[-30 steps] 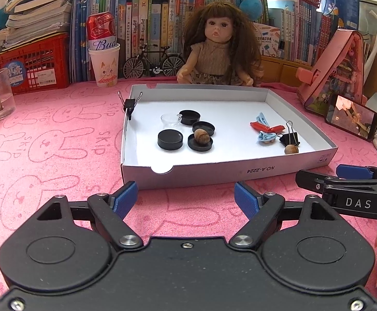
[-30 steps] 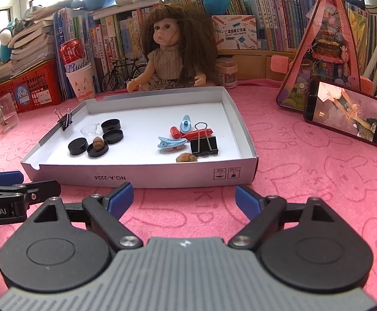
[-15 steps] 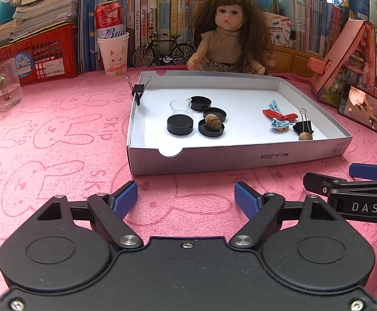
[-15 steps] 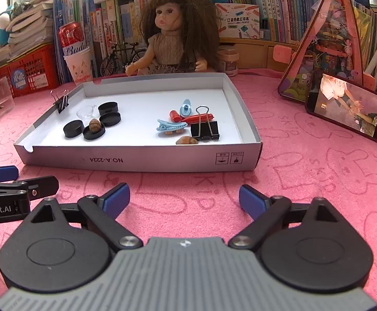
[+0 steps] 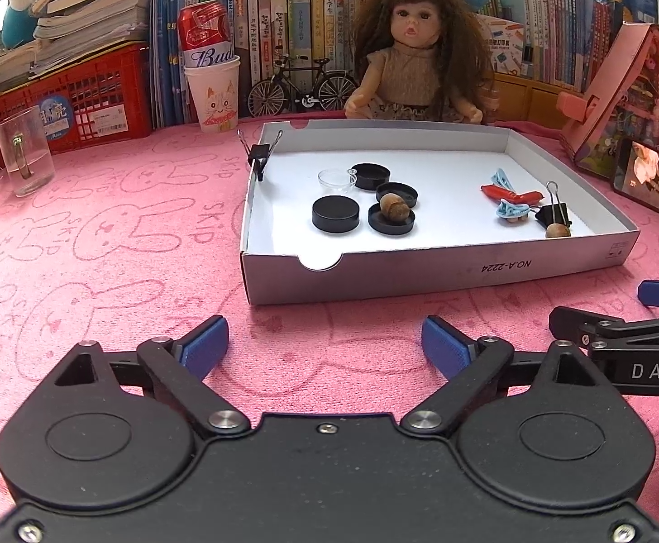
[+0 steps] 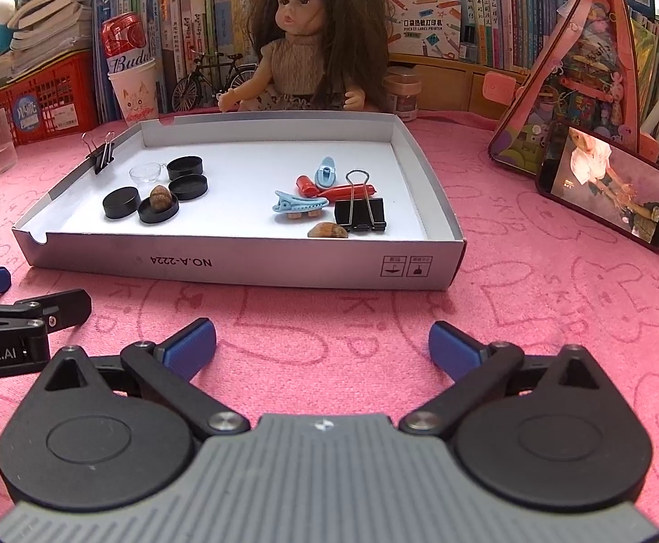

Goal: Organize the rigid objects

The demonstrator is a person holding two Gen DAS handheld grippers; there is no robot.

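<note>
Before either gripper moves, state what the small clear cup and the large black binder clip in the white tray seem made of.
Small clear cup: likely glass or clear plastic; transparent, glossy.
Large black binder clip: apparently painted metal, with shiny wire handles.

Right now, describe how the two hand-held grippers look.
Both have black linkage arms and blue fingertip pads. The left hand-held gripper has an all-black body with round housings; the right hand-held gripper has a grey ribbed body. White side lettering: "DAS", "Robot.AI". No cables or sleeves visible.

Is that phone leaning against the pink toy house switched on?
On. The phone has its screen lit with a picture, seemingly of a person.
</note>
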